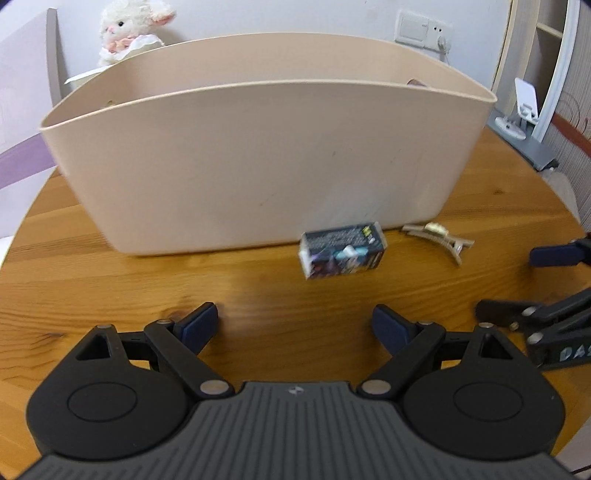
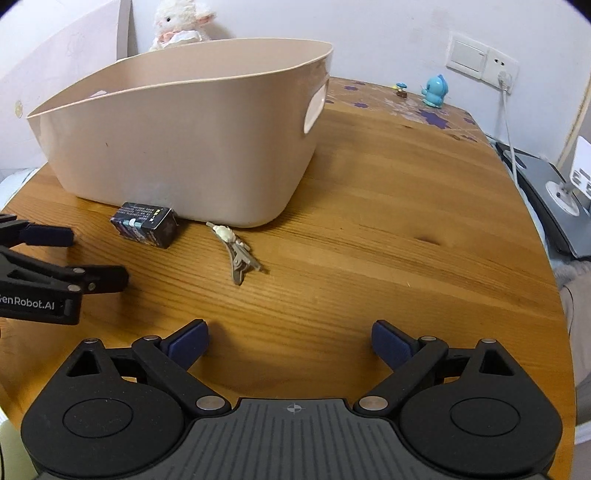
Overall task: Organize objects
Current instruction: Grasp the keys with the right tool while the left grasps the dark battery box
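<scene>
A beige plastic basket [image 1: 258, 162] stands on the round wooden table [image 1: 110, 280]; it also shows in the right wrist view [image 2: 184, 147]. A small dark printed box [image 1: 341, 251] lies just in front of it, also in the right wrist view [image 2: 146, 225]. A metal hair clip [image 1: 437, 236] lies to the box's right, also in the right wrist view [image 2: 236, 251]. My left gripper [image 1: 295, 325] is open and empty, short of the box. My right gripper [image 2: 290, 341] is open and empty, short of the clip.
A white plush lamb [image 1: 129, 29] sits behind the basket. A blue toy figure [image 2: 434, 90] stands at the table's far edge. A grey laptop [image 2: 554, 206] and a phone stand [image 1: 524, 107] are off the table's right side. Wall sockets [image 2: 480, 59] are behind.
</scene>
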Action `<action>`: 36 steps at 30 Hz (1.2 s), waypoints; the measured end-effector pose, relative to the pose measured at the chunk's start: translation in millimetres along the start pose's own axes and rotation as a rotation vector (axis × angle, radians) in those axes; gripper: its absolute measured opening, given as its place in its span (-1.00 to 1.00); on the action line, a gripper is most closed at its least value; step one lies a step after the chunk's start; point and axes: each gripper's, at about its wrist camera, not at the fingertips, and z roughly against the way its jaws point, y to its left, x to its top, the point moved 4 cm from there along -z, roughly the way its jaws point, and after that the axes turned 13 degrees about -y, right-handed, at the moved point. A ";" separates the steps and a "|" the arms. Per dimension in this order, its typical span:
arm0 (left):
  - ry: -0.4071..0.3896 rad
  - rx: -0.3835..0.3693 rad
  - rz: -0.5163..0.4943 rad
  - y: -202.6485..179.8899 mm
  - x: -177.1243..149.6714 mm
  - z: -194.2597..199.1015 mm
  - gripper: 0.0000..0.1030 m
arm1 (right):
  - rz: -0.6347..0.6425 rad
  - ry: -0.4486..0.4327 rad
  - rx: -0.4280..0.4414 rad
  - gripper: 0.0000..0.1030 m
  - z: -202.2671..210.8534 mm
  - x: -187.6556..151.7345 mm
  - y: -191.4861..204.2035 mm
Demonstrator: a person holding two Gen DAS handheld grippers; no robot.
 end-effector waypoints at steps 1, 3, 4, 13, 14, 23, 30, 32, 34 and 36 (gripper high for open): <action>-0.007 -0.003 0.009 -1.4 1.6 -2.3 0.78 | 0.004 -0.008 0.009 0.87 -2.3 1.2 0.7; -0.017 -0.001 0.017 -3.8 4.4 -6.5 0.78 | 0.022 -0.019 0.021 0.87 -6.1 4.2 2.7; -0.022 0.001 0.022 -4.8 5.6 -8.5 0.78 | 0.031 -0.025 0.026 0.87 -7.8 5.9 4.0; -0.067 0.030 0.076 -4.1 16.2 -23.9 0.88 | 0.053 -0.060 0.069 0.75 -24.1 18.5 7.8; -0.070 0.035 0.078 -4.3 16.8 -25.1 0.88 | 0.058 -0.067 0.073 0.64 -24.8 20.0 8.6; -0.098 0.096 0.030 -3.3 16.7 -22.2 0.32 | 0.084 -0.095 0.109 -0.58 -20.1 25.7 28.0; -0.073 0.062 0.029 6.5 15.8 -13.5 0.00 | 0.104 -0.088 0.091 -0.72 -10.2 19.6 39.9; -0.071 0.042 0.034 7.2 12.3 -8.0 0.00 | 0.095 -0.085 0.096 -0.72 -4.9 16.9 40.6; -0.077 0.025 0.024 6.2 8.9 -0.4 0.00 | 0.096 -0.089 0.092 -0.72 3.3 13.9 40.6; -0.094 0.014 0.007 5.5 7.2 9.2 0.00 | 0.102 -0.100 0.087 -0.72 12.1 12.9 39.9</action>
